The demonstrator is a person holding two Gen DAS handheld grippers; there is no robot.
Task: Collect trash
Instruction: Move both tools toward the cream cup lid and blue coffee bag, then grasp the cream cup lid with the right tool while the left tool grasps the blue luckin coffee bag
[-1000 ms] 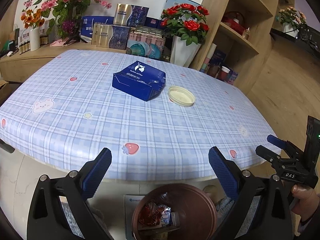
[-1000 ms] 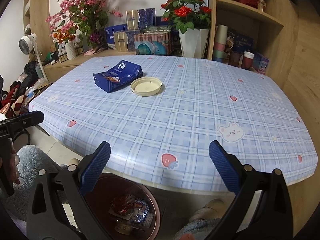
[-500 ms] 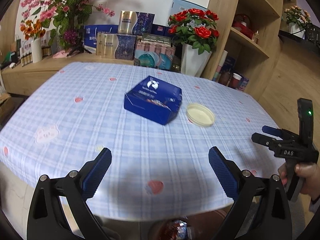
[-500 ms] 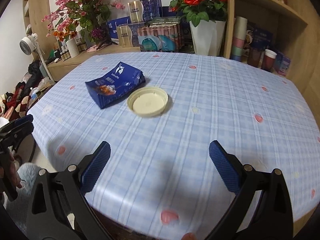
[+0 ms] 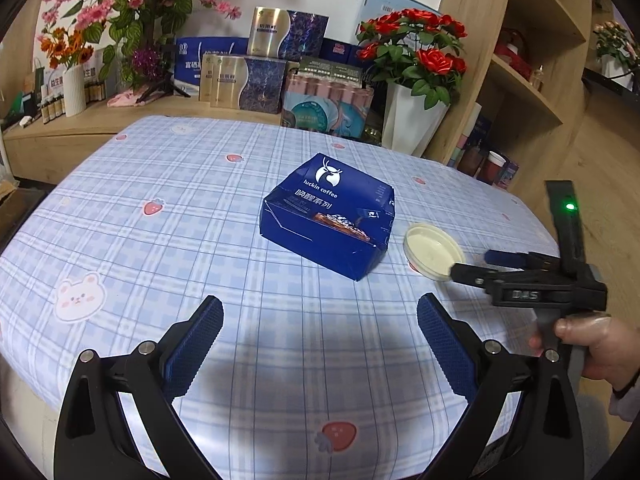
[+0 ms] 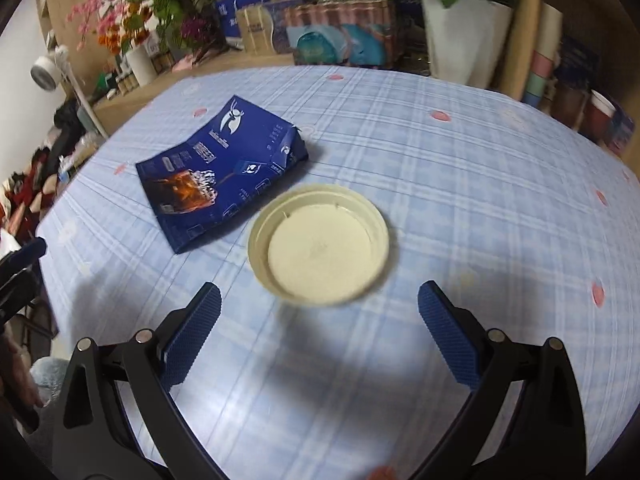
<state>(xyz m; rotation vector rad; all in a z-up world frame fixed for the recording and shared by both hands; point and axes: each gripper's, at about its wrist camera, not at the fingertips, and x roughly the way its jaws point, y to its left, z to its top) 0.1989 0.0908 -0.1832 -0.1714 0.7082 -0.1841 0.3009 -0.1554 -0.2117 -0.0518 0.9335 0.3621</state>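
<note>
I have both grippers over the counter (image 5: 168, 248) with their fingers spread wide and holding nothing. My right gripper (image 6: 319, 320) hovers just short of the cream lid (image 6: 319, 244), which lies open side up beside the blue coffee box (image 5: 330, 216). My left gripper (image 5: 320, 340) hangs further back from the box.

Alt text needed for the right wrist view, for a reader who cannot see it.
Open right tongs hover just short of a cream plastic lid lying rim-up on a blue plaid tablecloth. A flattened blue Luckin Coffee box lies beside the lid, to its left.
</note>
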